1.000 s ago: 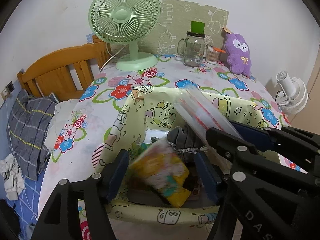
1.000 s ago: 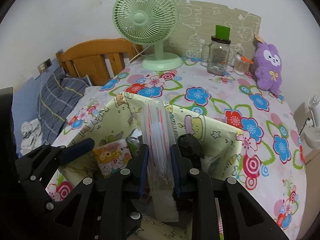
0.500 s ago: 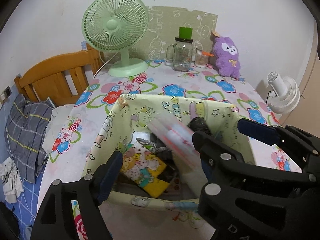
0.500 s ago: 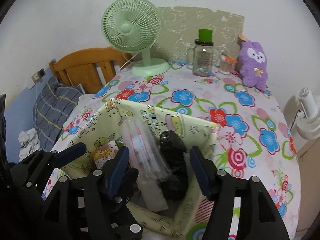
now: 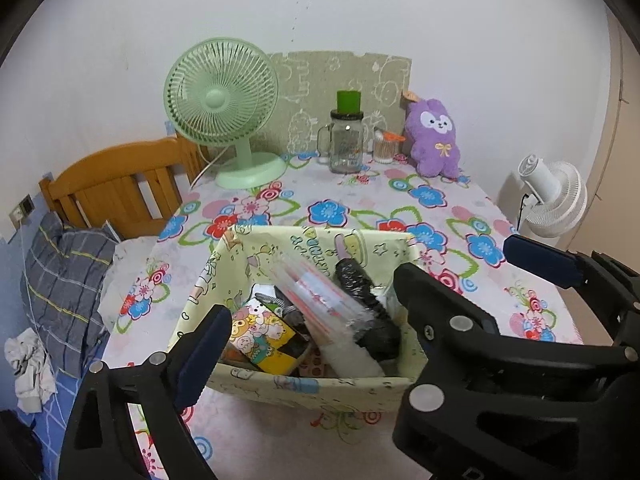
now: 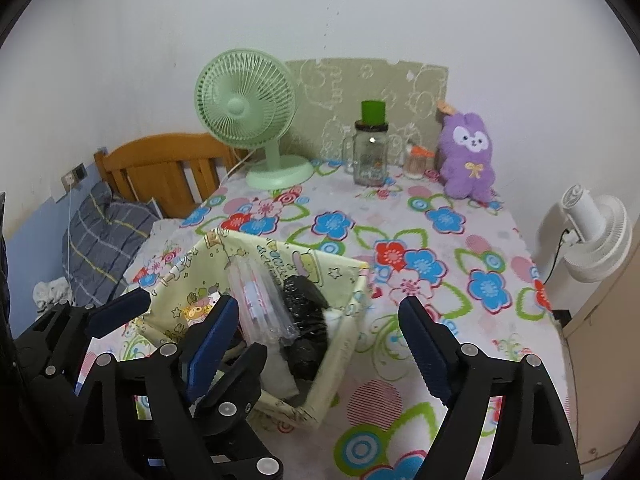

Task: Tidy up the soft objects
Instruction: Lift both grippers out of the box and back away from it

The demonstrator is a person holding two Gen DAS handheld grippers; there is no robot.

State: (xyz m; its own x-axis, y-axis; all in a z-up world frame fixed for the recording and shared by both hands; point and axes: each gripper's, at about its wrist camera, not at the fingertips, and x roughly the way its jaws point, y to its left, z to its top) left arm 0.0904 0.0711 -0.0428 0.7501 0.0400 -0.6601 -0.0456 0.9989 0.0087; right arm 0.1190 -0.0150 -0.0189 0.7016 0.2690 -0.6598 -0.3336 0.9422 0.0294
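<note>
Floral tablecloth (image 6: 420,240), fabric bin (image 5: 224,280) holding clear packet (image 5: 320,300), both jaws wide, empty, above it.

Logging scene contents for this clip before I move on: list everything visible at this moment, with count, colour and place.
fabric bin: 1, pale yellow cartoon print, near table edge
clear plastic packet: 1, transparent with red stripes, leaning in bin
black bundle: 1, black, in bin, right side
cartoon packet: 1, yellow and multicolour, in bin, left side
desk fan: 1, mint green, back left of table
glass jar: 1, clear with green lid, back centre
small cup: 1, orange top, beside jar
plush toy: 1, purple, back right
tablecloth: 1, white floral, covering table
floor fan: 1, white, right of table
bed headboard: 1, wooden, left
left tongs: 1, black and blue, open above bin
right tongs: 1, black and blue, open
</note>
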